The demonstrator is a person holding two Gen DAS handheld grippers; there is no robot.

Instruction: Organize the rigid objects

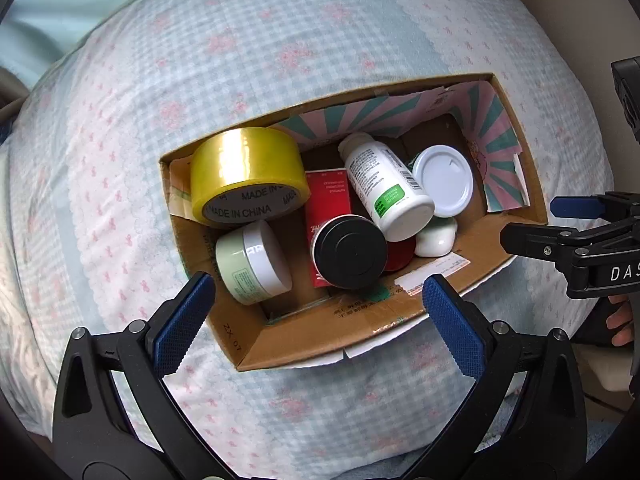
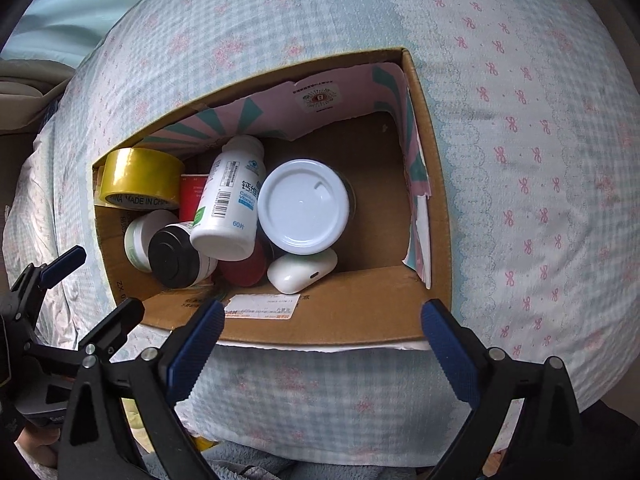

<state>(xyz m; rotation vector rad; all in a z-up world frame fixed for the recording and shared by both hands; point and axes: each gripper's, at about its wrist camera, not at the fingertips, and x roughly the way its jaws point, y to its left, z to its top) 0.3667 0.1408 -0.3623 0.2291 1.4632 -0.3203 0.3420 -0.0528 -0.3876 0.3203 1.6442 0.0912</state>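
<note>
An open cardboard box (image 1: 360,332) (image 2: 360,312) sits on a bed. Inside lie a yellow tape roll (image 1: 244,172) (image 2: 138,178), a green cream jar (image 1: 252,264) (image 2: 138,240), a black-lidded jar (image 1: 350,250) (image 2: 174,256), a red carton (image 1: 326,196), a white pill bottle (image 1: 386,186) (image 2: 230,204), a white-lidded jar (image 1: 442,180) (image 2: 304,206) and a white earbud case (image 1: 436,238) (image 2: 302,272). My left gripper (image 1: 316,324) (image 2: 92,280) is open and empty above the box's near left. My right gripper (image 2: 322,348) (image 1: 528,222) is open and empty at the near wall.
The bedcover (image 1: 240,60) (image 2: 540,160) is blue-checked with pink bows and surrounds the box. A red lid (image 2: 242,270) lies under the bottle. The right half of the box floor (image 2: 376,184) is bare cardboard. The bed's edge falls away to the far left.
</note>
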